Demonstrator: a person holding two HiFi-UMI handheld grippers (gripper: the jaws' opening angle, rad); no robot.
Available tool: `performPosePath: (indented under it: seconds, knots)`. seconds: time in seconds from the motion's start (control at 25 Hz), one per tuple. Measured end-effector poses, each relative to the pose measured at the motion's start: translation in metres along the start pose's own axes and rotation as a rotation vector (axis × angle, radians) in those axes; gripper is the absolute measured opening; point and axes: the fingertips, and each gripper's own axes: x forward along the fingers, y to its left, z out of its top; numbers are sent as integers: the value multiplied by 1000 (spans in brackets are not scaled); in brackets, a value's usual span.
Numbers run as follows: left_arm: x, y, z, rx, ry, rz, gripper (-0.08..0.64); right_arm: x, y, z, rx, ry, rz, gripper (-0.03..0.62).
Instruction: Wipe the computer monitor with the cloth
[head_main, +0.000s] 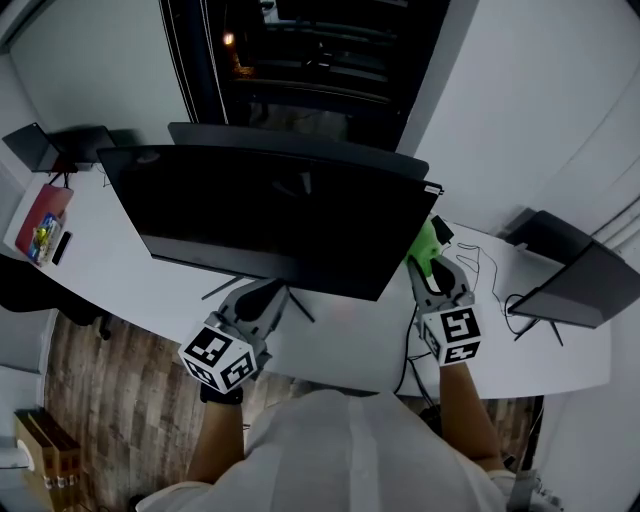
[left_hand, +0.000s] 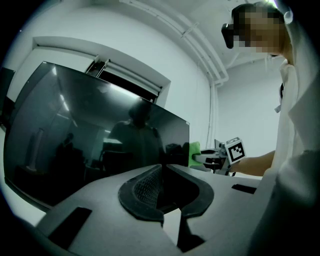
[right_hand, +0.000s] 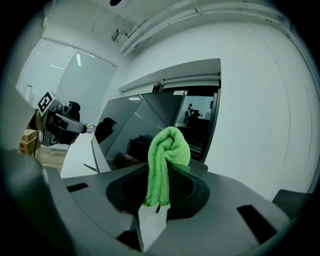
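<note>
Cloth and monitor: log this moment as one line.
right gripper: shut on cloth | left gripper: shut, empty | cloth: green, bunched, beside right edge of monitor, contact unclear

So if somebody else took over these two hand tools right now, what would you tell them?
Left gripper: fingers shut, nothing between them, low in front of the monitor's bottom edge.
Right gripper: fingers shut on the green cloth, bunched and sticking up past the tips.
Cloth sits by the monitor's right edge; contact with the screen can't be told.
Monitor stands on the white desk, screen dark.
Done: cloth picked up and brought to the monitor.
Left: wipe across the screen; how much is already wiped can't be seen.
</note>
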Motion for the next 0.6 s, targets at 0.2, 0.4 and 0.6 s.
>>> performPosePath:
  seconds: [0.2, 0.4, 0.6]
  knots:
    - [2, 2, -2, -4, 3, 0, 34, 2, 5, -12, 6, 21, 6, 71]
    - [5, 2, -5, -7, 9, -1, 34, 3, 12, -24, 18, 44, 13, 71]
    - [7, 2, -6, -9, 14, -8, 34, 5, 18, -38, 27, 78, 23, 71]
